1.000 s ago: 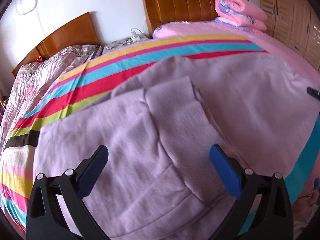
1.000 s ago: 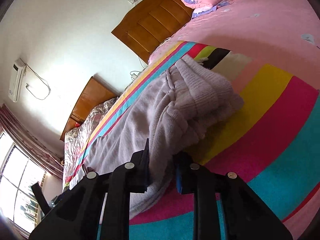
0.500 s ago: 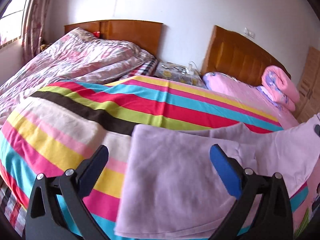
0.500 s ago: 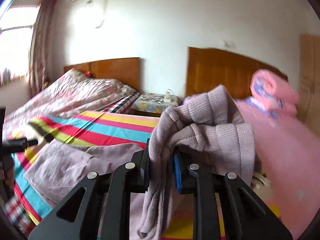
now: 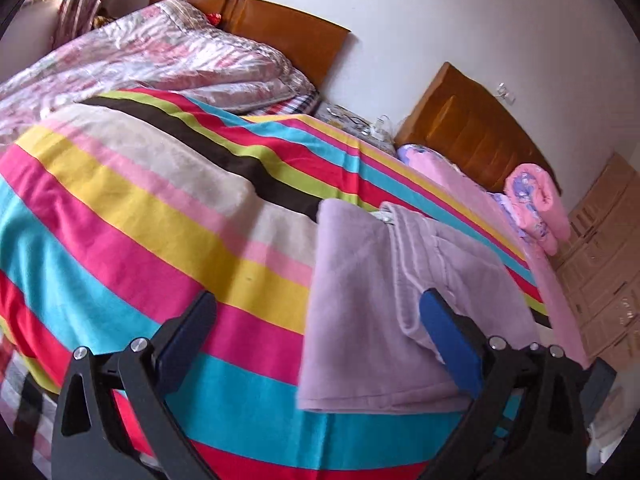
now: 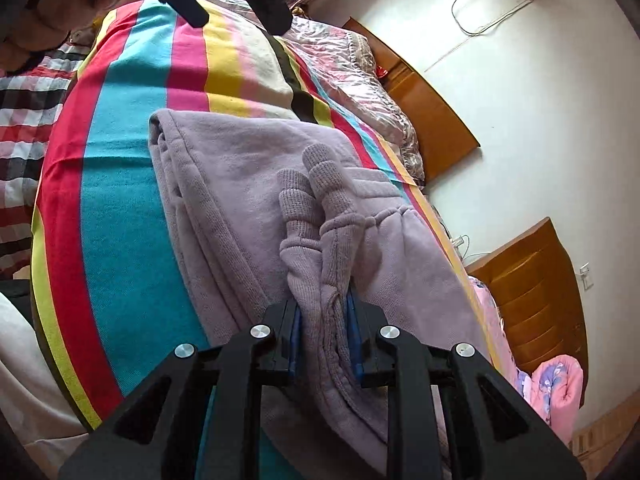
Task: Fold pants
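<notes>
Lilac fleece pants (image 6: pixel 240 184) lie folded on the striped blanket (image 5: pixel 132 216) covering the bed. Your right tool (image 6: pixel 322 338) is pinched nearly together on the ribbed cuffs (image 6: pixel 316 216) of the pants, which bunch up between its blue pads and rest on the folded cloth. Your left tool (image 5: pixel 316 336) stands spread wide and holds nothing; it hovers over the near edge of the pants, its right finger (image 5: pixel 448 340) above the lilac cloth.
</notes>
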The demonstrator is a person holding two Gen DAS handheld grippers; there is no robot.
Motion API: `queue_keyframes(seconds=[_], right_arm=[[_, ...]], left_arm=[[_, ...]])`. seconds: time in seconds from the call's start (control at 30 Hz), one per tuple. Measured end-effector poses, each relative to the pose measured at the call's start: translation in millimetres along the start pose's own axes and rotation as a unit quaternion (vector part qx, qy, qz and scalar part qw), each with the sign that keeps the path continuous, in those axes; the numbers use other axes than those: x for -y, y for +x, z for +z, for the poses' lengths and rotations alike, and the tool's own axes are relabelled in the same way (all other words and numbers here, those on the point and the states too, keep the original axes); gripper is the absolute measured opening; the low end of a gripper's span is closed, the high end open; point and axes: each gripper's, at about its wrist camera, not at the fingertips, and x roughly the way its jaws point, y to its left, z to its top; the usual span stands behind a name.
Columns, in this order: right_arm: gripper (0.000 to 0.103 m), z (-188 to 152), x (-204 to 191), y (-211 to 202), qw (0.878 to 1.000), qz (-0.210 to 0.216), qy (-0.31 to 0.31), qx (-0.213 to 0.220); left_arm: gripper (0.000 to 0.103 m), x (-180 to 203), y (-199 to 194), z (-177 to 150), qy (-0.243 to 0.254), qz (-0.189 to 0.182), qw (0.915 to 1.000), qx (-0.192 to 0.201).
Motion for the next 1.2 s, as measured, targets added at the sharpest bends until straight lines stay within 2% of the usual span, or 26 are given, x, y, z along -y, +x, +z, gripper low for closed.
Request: queue_keyframes(seconds=[0.07,0.13,0.27,0.43,0.47,0.5,0.53,0.57,0.63,0.7,0.8,0.9,1.03,1.1,1.2], right_arm=[[0.021,-2.6,2.1,-3.5,1.0,0.0,0.012,0.012],[0.021,-3.6,2.1,-7.1,0.999,0.002,0.028,0.021],[0.021,-6.8,9.5,-15.9,0.998,-0.003,0.056,0.042],[0.021,-9.6,8.8,-20.3,0.997,-0.007,0.058,0.051],[0.021,-10.0,7.7,-19.9,0.997,-0.007,0.057,0.053],[0.022,-11.5,7.0,-20.3,0.997,-0.005,0.056,0.055],[0.022,-12.9,7.3,-20.2,0.997,-0.001,0.057,0.055],[0.025,-14.0,7.9,-19.2,0.997,0.009,0.056,0.053],[0.037,-18.4,14.8,-24.2,0.995,0.042,0.063,0.062],[0.054,-26.4,32.7,-37.7,0.99,0.056,0.103,0.079],[0.065,-55.7,73.2,-62.4,0.974,0.065,0.196,0.096],[0.075,-104.2,101.4,-85.7,0.953,0.06,0.284,0.085],[0.075,-164.8,95.2,-93.0,0.941,0.04,0.335,0.012],[0.075,-180.7,90.1,-82.2,0.937,0.017,0.349,-0.023],[0.075,-189.6,98.6,-68.4,0.92,0.013,0.392,-0.025]], left_arm=[[0.101,8.7,13.9,-0.9,-0.023,-0.084,0.9956,-0.035],[0.101,24.5,30.9,-2.2,-0.028,-0.13,0.9882,-0.076],[0.101,58.1,67.1,-7.6,-0.027,-0.166,0.9738,-0.153],[0.099,74.8,122.6,-6.5,-0.063,-0.188,0.9561,-0.216],[0.091,76.5,131.5,-5.8,-0.069,-0.19,0.9542,-0.221],[0.078,77.2,139.3,-5.3,-0.076,-0.19,0.9529,-0.224],[0.072,78.3,145.4,-5.0,-0.078,-0.186,0.9527,-0.228],[0.06,79.2,149.6,-5.4,-0.075,-0.177,0.9547,-0.227],[0.051,77.0,152.5,-8.7,-0.073,-0.165,0.9576,-0.224],[0.041,71.5,152.9,-10.0,-0.074,-0.164,0.9587,-0.221],[0.038,64.2,153.5,-11.0,-0.085,-0.174,0.9572,-0.215],[0.038,64.1,153.7,-10.2,-0.082,-0.171,0.959,-0.211],[0.038,60.6,153.3,-9.1,-0.084,-0.173,0.9587,-0.209],[0.038,59.9,152.7,-9.1,-0.085,-0.173,0.9588,-0.209],[0.038,58.0,149.2,-11.0,-0.088,-0.169,0.9591,-0.209]])
